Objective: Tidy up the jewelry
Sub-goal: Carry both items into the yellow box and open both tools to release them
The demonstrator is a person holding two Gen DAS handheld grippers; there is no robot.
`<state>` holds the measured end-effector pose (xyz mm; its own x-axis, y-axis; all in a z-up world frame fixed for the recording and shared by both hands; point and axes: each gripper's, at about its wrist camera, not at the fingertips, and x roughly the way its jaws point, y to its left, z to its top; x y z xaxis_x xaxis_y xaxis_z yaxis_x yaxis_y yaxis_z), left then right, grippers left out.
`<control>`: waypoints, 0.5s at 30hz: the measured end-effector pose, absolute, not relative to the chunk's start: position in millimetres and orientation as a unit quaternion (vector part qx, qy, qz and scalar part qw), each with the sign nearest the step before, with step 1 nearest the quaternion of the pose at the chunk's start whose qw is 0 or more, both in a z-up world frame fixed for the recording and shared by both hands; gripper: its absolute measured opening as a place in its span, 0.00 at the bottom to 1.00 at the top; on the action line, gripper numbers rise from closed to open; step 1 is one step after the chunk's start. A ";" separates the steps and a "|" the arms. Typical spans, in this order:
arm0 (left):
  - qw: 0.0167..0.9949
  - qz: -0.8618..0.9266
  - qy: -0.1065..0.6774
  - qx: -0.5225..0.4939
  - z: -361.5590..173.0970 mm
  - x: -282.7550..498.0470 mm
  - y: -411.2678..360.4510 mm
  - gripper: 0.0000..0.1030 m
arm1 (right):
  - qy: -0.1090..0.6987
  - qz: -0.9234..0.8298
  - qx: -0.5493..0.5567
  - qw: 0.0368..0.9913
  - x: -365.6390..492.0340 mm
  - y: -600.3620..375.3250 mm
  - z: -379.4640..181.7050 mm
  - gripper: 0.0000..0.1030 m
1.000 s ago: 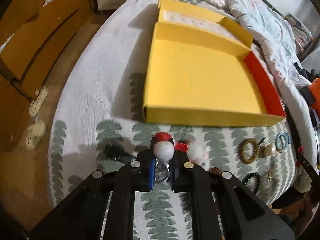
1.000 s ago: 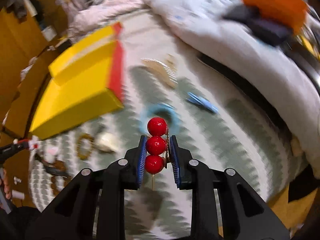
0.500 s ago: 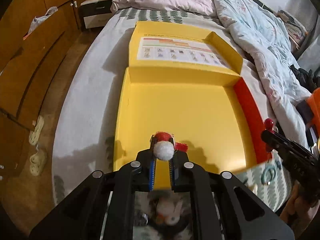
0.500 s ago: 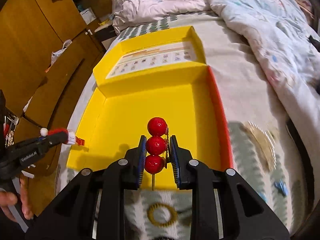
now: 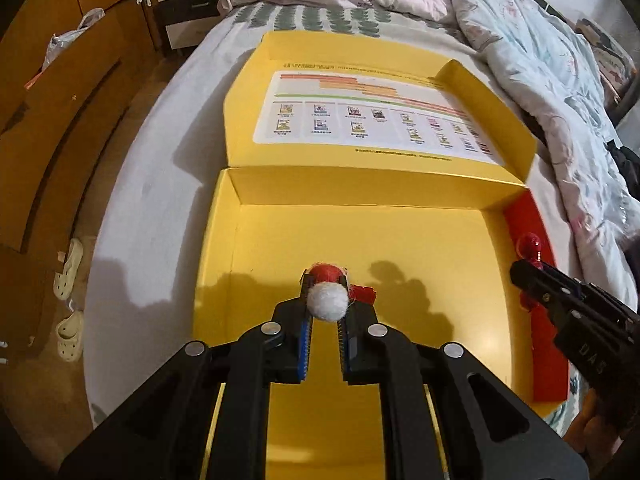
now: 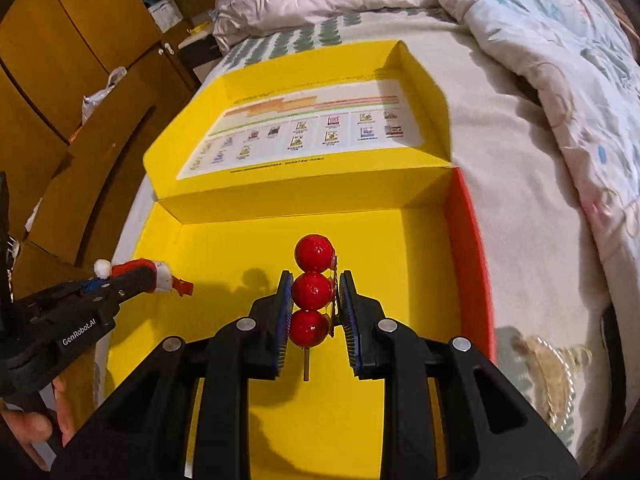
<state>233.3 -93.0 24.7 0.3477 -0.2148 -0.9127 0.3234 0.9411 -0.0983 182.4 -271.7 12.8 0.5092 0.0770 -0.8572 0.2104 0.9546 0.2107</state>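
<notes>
A shallow yellow box (image 5: 400, 236) (image 6: 404, 248) with one red side wall lies open on the bed. My left gripper (image 5: 325, 285) hovers over its floor near the front, shut on a Santa-hat clip (image 5: 327, 301) with a white pompom and a red cap. From the right wrist view the same gripper (image 6: 134, 278) comes in from the left, over the box's left edge. My right gripper (image 6: 315, 283) is shut on a hairpin of three red beads (image 6: 313, 254), held above the box's middle. It also shows in the left wrist view as the right gripper (image 5: 529, 276), by the red wall.
The box's lid (image 5: 376, 120) lies flat behind it, with a printed sheet inside. A crumpled quilt (image 6: 560, 60) covers the bed's right side. A gold comb (image 6: 554, 354) lies on the bedspread right of the box. Wooden cupboards and slippers (image 5: 68, 264) are at left. A hand (image 6: 28, 432) holds the left gripper.
Both grippers have moved from above the loose jewellery on the bedspread to above the yellow box, each still holding its piece. The right gripper swung in from the right.
</notes>
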 end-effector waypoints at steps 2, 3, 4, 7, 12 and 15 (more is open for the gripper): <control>0.818 -0.161 0.550 0.049 19.1 239.2 -95.2 0.11 | 0.499 -0.039 0.141 0.854 191.2 -269.8 4.2 0.23; 0.817 -0.160 0.551 0.048 16.3 242.5 -95.7 0.11 | 0.501 -0.039 0.139 0.853 195.5 -269.0 0.5 0.23; 0.817 -0.160 0.552 0.048 14.6 244.7 -96.4 0.11 | 0.503 -0.039 0.138 0.852 199.1 -268.8 -2.2 0.23; 0.818 -0.160 0.551 0.047 9.8 250.4 -98.1 0.11 | 0.509 -0.040 0.133 0.849 210.9 -267.9 -11.8 0.23; 0.816 -0.162 0.553 0.044 0.9 259.3 -101.7 0.11 | 0.520 -0.041 0.136 0.842 227.5 -268.9 -28.9 0.23; 0.813 -0.163 0.557 0.041 -5.2 264.7 -103.9 0.11 | 0.525 -0.042 0.134 0.839 235.8 -268.8 -36.3 0.24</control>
